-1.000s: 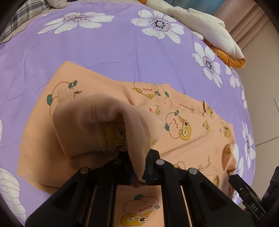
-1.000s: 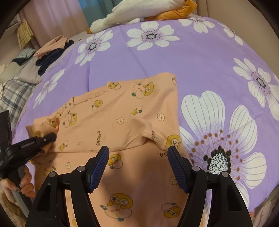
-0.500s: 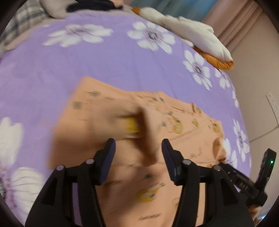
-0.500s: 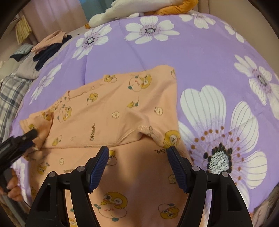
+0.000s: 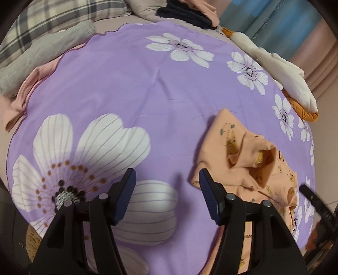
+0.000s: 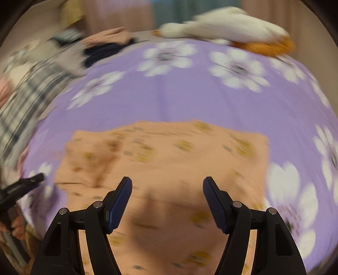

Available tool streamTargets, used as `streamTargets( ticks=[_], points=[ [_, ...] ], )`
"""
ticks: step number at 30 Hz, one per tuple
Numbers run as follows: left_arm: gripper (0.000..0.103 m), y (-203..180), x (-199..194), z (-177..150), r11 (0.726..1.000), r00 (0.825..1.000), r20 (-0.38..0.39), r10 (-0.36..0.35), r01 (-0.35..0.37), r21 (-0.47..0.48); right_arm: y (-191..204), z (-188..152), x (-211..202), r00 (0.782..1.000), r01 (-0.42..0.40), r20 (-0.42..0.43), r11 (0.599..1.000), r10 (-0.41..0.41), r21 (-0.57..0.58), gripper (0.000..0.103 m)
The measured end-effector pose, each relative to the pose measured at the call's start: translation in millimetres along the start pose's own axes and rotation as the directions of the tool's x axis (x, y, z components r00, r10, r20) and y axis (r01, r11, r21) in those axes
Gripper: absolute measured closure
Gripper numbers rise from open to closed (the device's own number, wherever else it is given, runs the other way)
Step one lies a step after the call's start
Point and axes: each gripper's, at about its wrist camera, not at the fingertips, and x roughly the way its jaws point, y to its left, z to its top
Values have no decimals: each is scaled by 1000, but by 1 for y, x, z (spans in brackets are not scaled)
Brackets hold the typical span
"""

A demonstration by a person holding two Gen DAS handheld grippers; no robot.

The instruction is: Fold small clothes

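Left gripper (image 5: 165,191) has let go of the orange garment (image 5: 249,160), jaws spread over purple sheet (image 5: 131,84); right gripper (image 6: 167,200) gapes empty too.

A purple bedspread (image 5: 131,84) printed with large white flowers covers the bed. At its far edge — toward the teal curtain (image 5: 281,23) — lies a white and orange plush toy (image 5: 283,72). Left of the toy along that edge sits a heap of dark navy and pink clothing (image 5: 190,10). Further left of the bedspread lie a grey knitted garment (image 5: 42,46), a pale pink cloth (image 5: 27,88) and plaid bedding (image 5: 52,14).
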Motion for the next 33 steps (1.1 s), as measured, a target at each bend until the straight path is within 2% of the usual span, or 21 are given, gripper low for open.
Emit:
streamTargets(
  ticks=[3, 6, 8, 11, 13, 17, 18, 19, 20, 21, 22, 24, 29, 30, 33],
  points=[
    [42, 3, -3, -2, 1000, 1000, -7, -12, 12, -11, 42, 22, 13, 997, -79, -35, 987, 75, -136, 33],
    [42, 8, -8, -7, 1000, 1000, -9, -18, 18, -10, 83, 41, 29, 988, -144, -84, 953, 126, -265, 33],
    [42, 11, -9, -11, 1000, 1000, -17, -14, 13, -19, 103, 50, 43, 985, -153, -126, 933, 118, -325, 33],
    [42, 14, -10, -16, 999, 999, -32, -28, 27, -19, 124, 58, 66, 965, -211, -227, 902, 131, -376, 33],
    [42, 16, -11, -18, 999, 999, -32, -25, 24, -25, 134, 57, 82, 950, -228, -290, 886, 112, -404, 33],
    [42, 20, -12, -18, 999, 999, -31, -33, 32, -37, 139, 49, 102, 928, -225, -367, 877, 60, -425, 33],
    [42, 20, -12, -17, 999, 999, -31, -33, 32, -39, 140, 47, 105, 926, -220, -373, 878, 51, -426, 37],
    [42, 21, -13, -17, 999, 999, -31, -35, 34, -41, 138, 44, 109, 923, -220, -382, 880, 47, -421, 53],
    [42, 20, -12, -17, 998, 999, -31, -37, 36, -43, 136, 42, 111, 920, -220, -390, 885, 48, -411, 61],
    [42, 20, -12, -17, 998, 999, -32, -36, 34, -43, 132, 40, 111, 917, -218, -396, 893, 50, -393, 81],
    [42, 19, -11, -18, 999, 999, -34, -34, 33, -40, 127, 40, 111, 915, -221, -398, 903, 61, -368, 88],
    [42, 16, -10, -18, 999, 998, -40, -41, 40, -33, 119, 41, 105, 921, -231, -377, 915, 96, -331, 95],
    [42, 9, -9, -18, 999, 998, -44, -51, 50, -16, 83, 59, 64, 957, -210, -244, 953, 155, -216, 96],
    [42, 8, -9, -17, 999, 998, -44, -51, 51, -13, 70, 63, 49, 968, -195, -195, 963, 159, -185, 96],
    [42, 0, -6, -17, 998, 997, -50, -54, 55, 3, 35, 70, 24, 982, -172, -94, 982, 165, -75, 96]
  ],
)
